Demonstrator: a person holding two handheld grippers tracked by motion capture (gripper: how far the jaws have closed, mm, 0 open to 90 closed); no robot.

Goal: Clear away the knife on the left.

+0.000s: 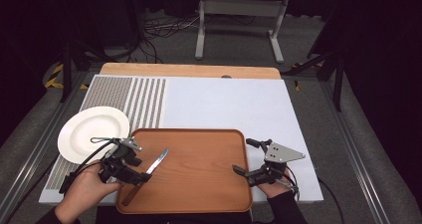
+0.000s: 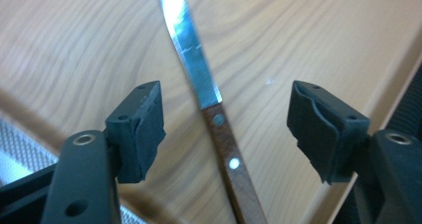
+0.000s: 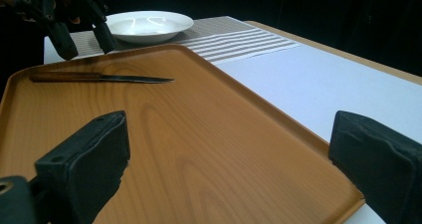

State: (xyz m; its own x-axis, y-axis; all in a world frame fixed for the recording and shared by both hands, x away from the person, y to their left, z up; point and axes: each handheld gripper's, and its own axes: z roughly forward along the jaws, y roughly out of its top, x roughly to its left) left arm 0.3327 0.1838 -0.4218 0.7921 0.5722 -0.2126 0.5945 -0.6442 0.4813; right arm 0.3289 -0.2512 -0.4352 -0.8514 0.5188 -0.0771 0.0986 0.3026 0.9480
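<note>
A knife [image 1: 155,163] with a steel blade and a brown wooden handle lies flat on the wooden tray [image 1: 199,184], near its left side, blade pointing away and to the right. My left gripper [image 1: 141,177] hovers just above the handle with its jaws open. In the left gripper view the knife [image 2: 214,119] runs between the two pads [image 2: 144,129] and neither pad touches it. My right gripper [image 1: 242,157] is open and empty at the tray's right edge. In the right gripper view, its jaws frame the tray [image 3: 199,134], with the knife [image 3: 99,77] and left gripper [image 3: 84,42] at the far side.
A white plate [image 1: 92,132] sits left of the tray on a grey striped placemat [image 1: 144,102]. A pale sheet [image 1: 224,104] covers the table beyond the tray. Metal desk legs [image 1: 201,30] and cables stand on the floor behind the table.
</note>
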